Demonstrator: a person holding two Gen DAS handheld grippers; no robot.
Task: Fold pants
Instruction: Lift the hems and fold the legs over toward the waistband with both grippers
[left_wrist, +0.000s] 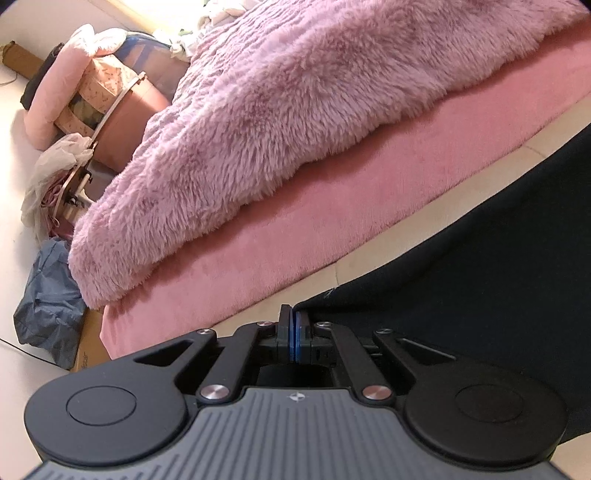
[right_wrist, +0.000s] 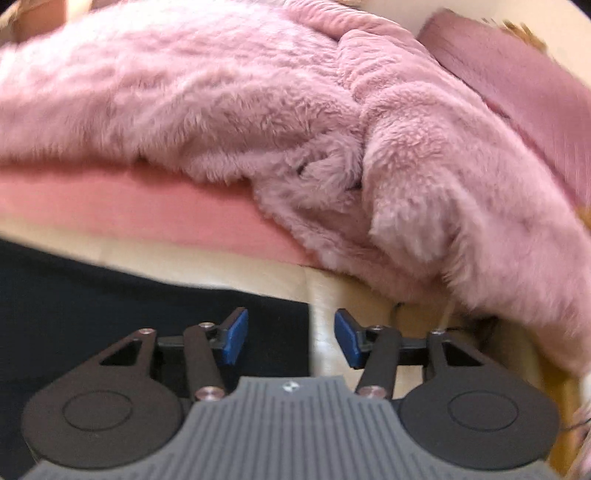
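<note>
We are working with the dark navy pants (left_wrist: 461, 280), which are lying flat on the cream floor (left_wrist: 369, 258) just in front of the pink mattress (left_wrist: 295, 236). Our left gripper (left_wrist: 294, 321) is pinching the corner of the pants, its blue pads pressed together on the fabric edge, with the cloth running off to its right. Our right gripper (right_wrist: 291, 332) is hovering with its jaws spread wide; the pants' edge (right_wrist: 147, 302) is lying under its left finger and stretching away leftward, while its right finger is sitting over bare floor. We judge the right gripper needs to shift left before closing. The fluffy pink blanket (right_wrist: 258, 110) is draping over the mattress beyond.
</note>
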